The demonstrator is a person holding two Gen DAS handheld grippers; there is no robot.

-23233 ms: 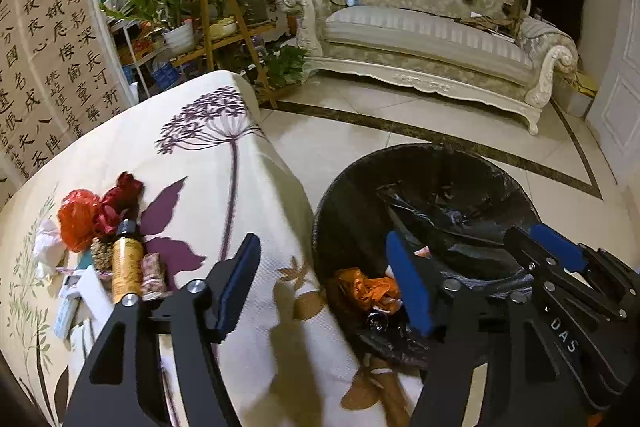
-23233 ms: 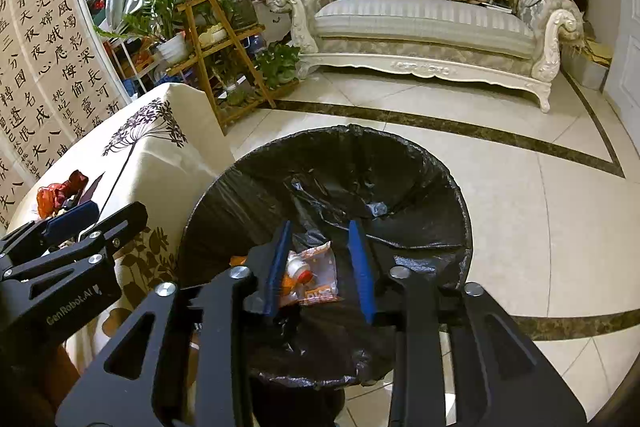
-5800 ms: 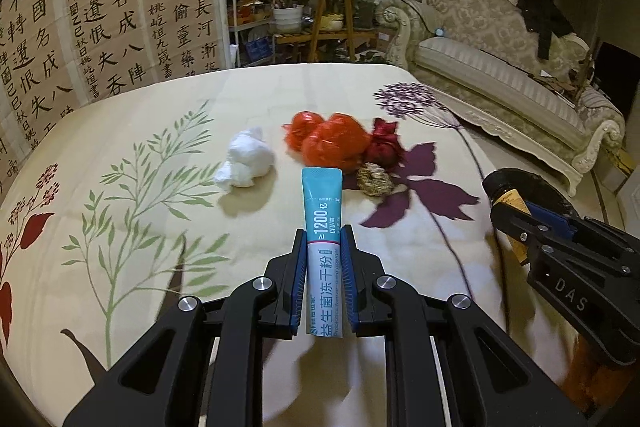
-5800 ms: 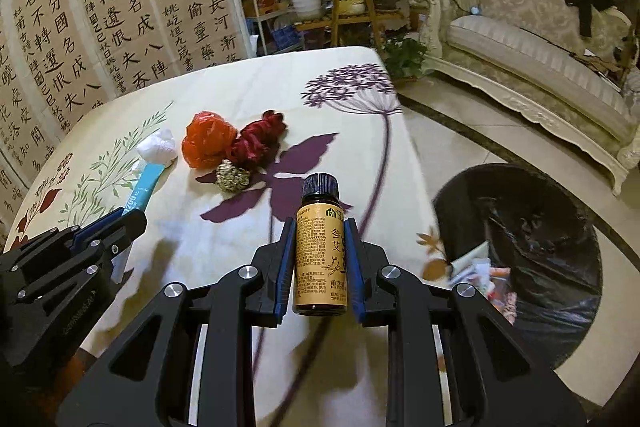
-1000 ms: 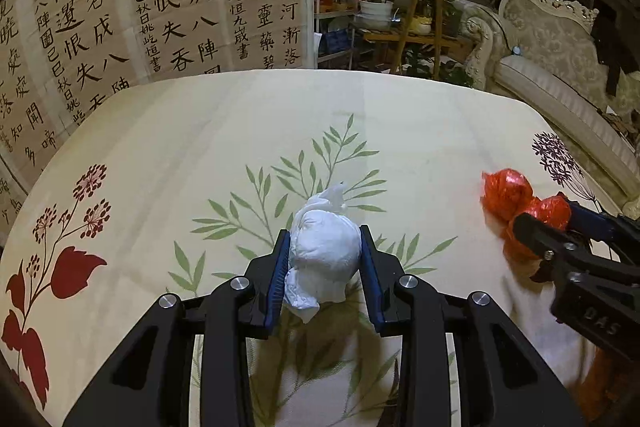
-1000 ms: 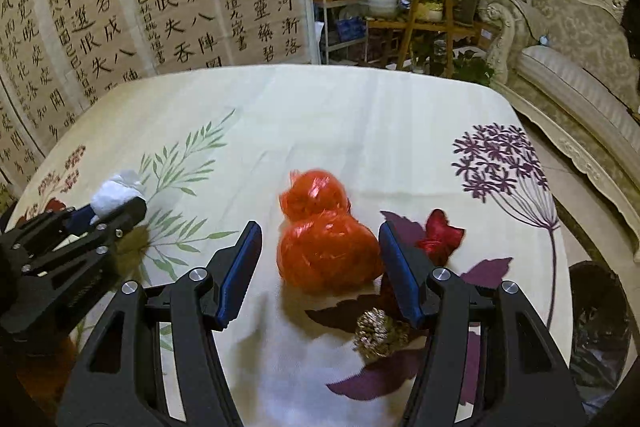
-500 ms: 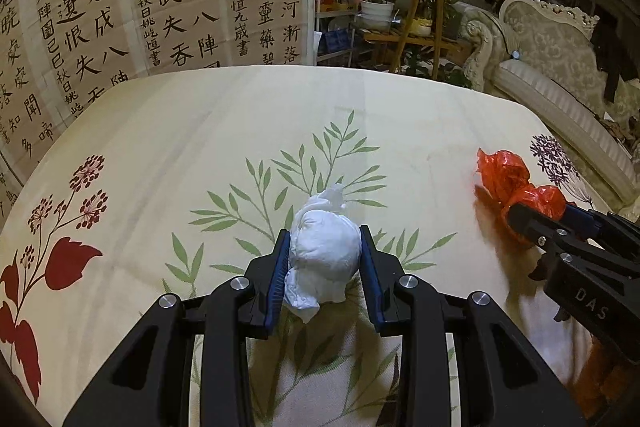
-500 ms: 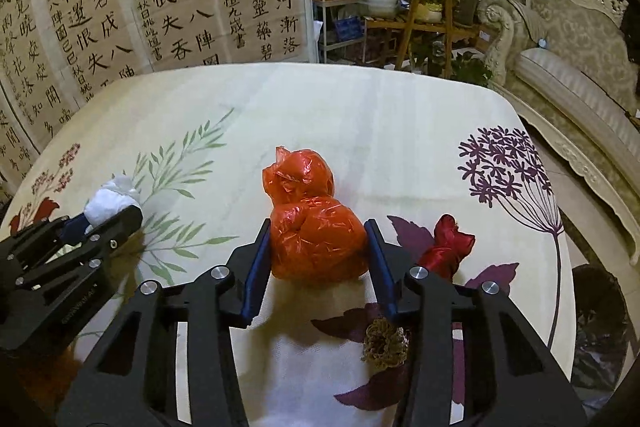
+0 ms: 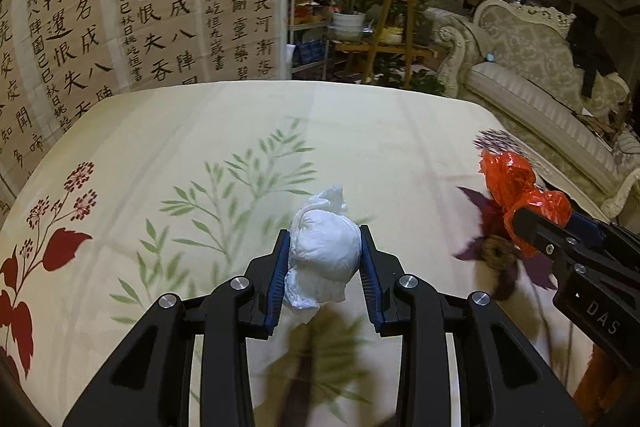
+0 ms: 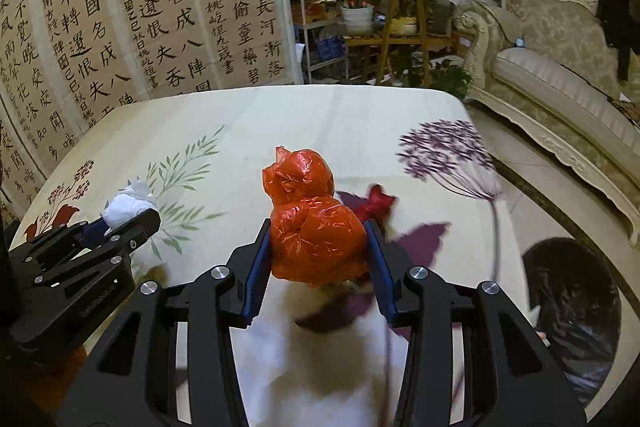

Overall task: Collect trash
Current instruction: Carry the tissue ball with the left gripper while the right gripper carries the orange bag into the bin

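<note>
Tissue wad (image 9: 323, 254) and orange plastic bag (image 10: 313, 227) are both coming up off the floral tablecloth (image 9: 224, 131): a second ago our right tongs were still wide around the bag, and now we are clamping it, so both pieces look ready for the bin (image 10: 576, 311) at the lower right. Our left gripper (image 9: 323, 269) is squeezing the wad. Our right gripper (image 10: 316, 259) is holding the bag's fat lobe, its long axis running forward, knotted end pointing away. A red scrap (image 10: 376, 205) is lying just beyond.

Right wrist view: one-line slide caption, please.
Right gripper clamps an orange plastic bag above the floral tablecloth.
</note>
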